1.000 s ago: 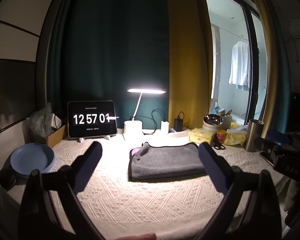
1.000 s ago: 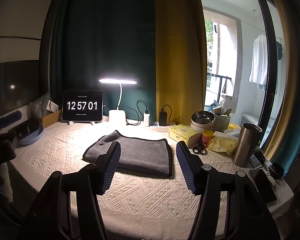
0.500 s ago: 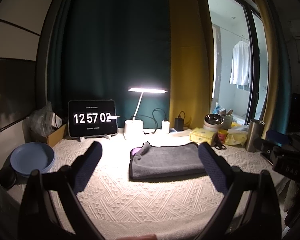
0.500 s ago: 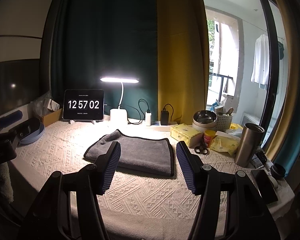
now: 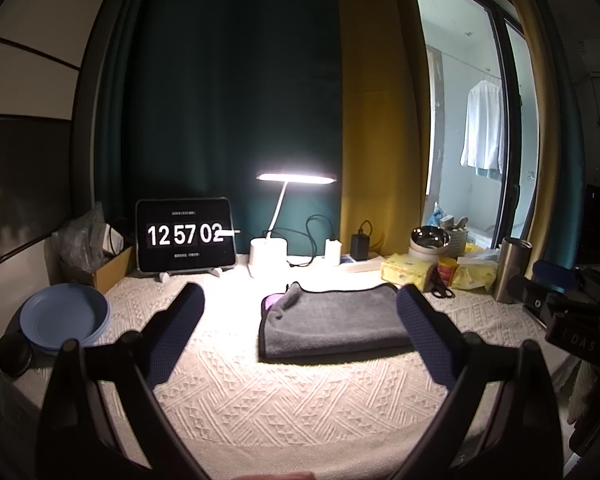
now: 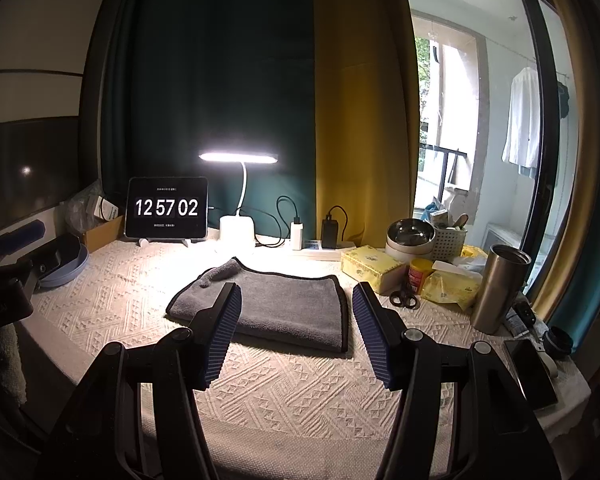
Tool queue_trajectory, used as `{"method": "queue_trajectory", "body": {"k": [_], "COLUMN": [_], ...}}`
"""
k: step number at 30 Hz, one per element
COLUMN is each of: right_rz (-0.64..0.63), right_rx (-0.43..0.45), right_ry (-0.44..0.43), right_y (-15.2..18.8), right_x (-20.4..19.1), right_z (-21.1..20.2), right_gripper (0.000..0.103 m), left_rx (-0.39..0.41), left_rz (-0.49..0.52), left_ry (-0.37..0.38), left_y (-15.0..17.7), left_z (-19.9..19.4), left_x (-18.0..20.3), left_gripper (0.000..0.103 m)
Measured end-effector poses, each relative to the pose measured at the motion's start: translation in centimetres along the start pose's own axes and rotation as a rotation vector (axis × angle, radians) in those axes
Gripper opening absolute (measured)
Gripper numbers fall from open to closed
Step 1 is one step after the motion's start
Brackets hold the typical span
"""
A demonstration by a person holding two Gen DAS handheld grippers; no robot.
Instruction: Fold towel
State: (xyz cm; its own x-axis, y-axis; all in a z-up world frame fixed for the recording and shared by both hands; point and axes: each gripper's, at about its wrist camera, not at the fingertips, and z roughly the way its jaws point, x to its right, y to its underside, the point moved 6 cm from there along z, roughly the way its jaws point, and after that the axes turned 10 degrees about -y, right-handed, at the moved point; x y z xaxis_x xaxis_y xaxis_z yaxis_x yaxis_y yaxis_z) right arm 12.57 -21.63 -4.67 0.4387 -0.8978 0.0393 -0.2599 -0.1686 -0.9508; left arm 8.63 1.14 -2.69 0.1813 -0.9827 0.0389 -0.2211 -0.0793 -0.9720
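Observation:
A dark grey towel [image 5: 332, 322] lies folded into a flat rectangle on the cream patterned tablecloth [image 5: 280, 400], with one far-left corner bunched up. It also shows in the right wrist view [image 6: 276, 308]. My left gripper [image 5: 298, 304] is open and empty, held above the table in front of the towel, apart from it. My right gripper [image 6: 296, 294] is open and empty, also in front of the towel and not touching it. The right gripper's body shows at the right edge of the left wrist view [image 5: 572, 316].
A tablet clock [image 5: 186, 236], a lit desk lamp [image 5: 270, 250] and chargers stand at the back. Blue plates [image 5: 64, 316] sit at the left. Tissue packs [image 6: 372, 268], scissors [image 6: 404, 298], bowls [image 6: 410, 236] and a steel tumbler [image 6: 498, 288] crowd the right.
Both views shifted very slightly; the clock went from 12 57 01 to 12 57 02. The towel lies unchanged and both grippers stay open.

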Motion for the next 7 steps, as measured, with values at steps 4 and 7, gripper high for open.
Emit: {"method": "queue_trajectory", "body": {"k": [4,7], "right_rz": [0.004,0.007], "right_rx": [-0.005,-0.011], "right_ry": [-0.004,-0.008], "right_y": [0.23,0.32], "right_x": [0.17,0.43], "right_z": [0.43,0.86], "right_gripper": [0.061,0.061], "left_rx": [-0.001,-0.012], "left_rz": [0.0,0.003], "left_ry": [-0.001,-0.003], "left_y": [0.12,0.29], "left_z": [0.15,0.65], "left_x": [0.0,0.17], "left_gripper": [0.098,0.098]}}
